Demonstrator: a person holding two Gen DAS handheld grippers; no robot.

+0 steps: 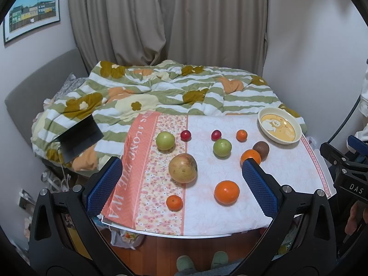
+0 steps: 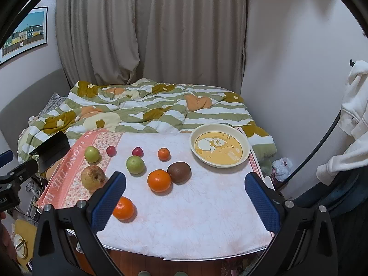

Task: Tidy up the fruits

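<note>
We hold both grippers above the near edge of the table (image 1: 230, 227), tilted down toward the fruit. The left gripper (image 1: 181, 168) has its jaws spread as wide as they go and grips nothing; the right gripper (image 2: 185, 179) is likewise fully spread and empty.

Taking the bear-printed plate (image 2: 243, 142) at the table's far right corner as our landmark: it holds no fruit. Nearest it, toward us and to the left, lies the kiwi (image 2: 179, 172), touching a large orange (image 2: 159, 180). Both sit in the gap between the right gripper's fingers, farther out than the tips. Left of the plate in a row are a small mandarin (image 2: 163, 154) and two red plums (image 2: 137, 151) (image 2: 111, 150), then a green apple (image 2: 92, 154). A second green apple (image 2: 135, 164) lies nearer us. Farthest from the plate are the yellowish apple (image 1: 182, 168), another orange (image 1: 226, 192) and a small mandarin (image 1: 174, 202), all framed between the left gripper's fingers without touching them.
</note>
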